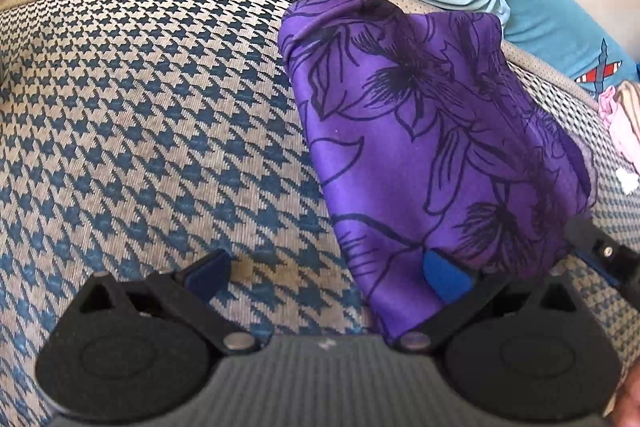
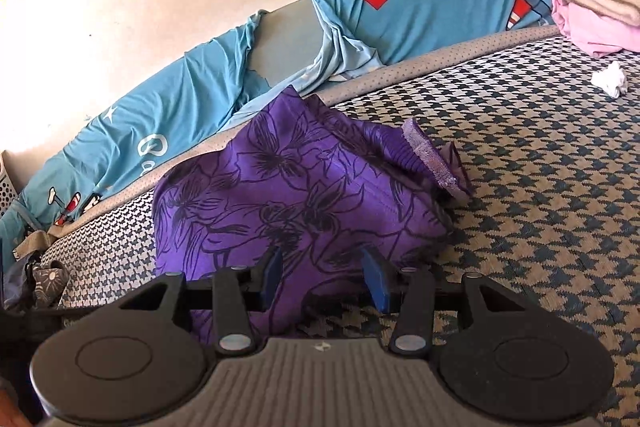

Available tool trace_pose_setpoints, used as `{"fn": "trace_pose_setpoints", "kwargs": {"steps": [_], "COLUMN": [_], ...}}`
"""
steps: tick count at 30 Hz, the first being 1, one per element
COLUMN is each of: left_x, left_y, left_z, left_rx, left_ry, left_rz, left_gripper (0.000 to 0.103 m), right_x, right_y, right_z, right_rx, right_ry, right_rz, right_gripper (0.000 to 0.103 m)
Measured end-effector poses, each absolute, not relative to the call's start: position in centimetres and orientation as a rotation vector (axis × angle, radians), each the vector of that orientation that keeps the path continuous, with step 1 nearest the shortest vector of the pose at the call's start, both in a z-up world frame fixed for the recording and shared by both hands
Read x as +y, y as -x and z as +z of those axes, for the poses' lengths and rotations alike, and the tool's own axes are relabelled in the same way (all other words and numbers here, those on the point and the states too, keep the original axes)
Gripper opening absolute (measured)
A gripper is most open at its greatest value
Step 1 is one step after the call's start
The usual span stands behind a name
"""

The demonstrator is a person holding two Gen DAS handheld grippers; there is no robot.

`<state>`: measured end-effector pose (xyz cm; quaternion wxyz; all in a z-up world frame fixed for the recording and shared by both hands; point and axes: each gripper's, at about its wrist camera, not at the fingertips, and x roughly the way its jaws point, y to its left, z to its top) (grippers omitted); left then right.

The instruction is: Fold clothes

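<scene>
left wrist: left gripper (image 1: pixel 324 269) open, one finger under purple floral cloth (image 1: pixel 432 147) lying bunched on checked mat (image 1: pixel 140 107); right gripper (image 2: pixel 326 275) open over cloth's near edge

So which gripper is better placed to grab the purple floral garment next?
Right gripper: its open fingers straddle the purple floral garment. Left gripper is open mostly over bare houndstooth mat.

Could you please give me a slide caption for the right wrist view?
Open right hand-held gripper over a folded purple floral garment on a houndstooth mattress.
</scene>
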<state>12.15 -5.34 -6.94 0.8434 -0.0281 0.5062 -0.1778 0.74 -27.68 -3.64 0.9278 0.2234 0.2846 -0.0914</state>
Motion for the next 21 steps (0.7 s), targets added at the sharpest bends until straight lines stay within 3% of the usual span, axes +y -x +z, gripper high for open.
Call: {"fn": "trace_pose_setpoints", "kwargs": {"steps": [21], "left_x": [-6.3], "left_y": [-10.6], "left_z": [-7.8], "left_rx": [1.033], "left_ry": [-0.05], "left_rz": [-0.343], "left_gripper": [0.103], "right_x": [-31.9], "right_y": [0.1], "right_z": [-3.2], "right_rx": [0.573], "right_ry": [-0.611], "right_rz": [-0.262], "right_gripper": [0.048]}}
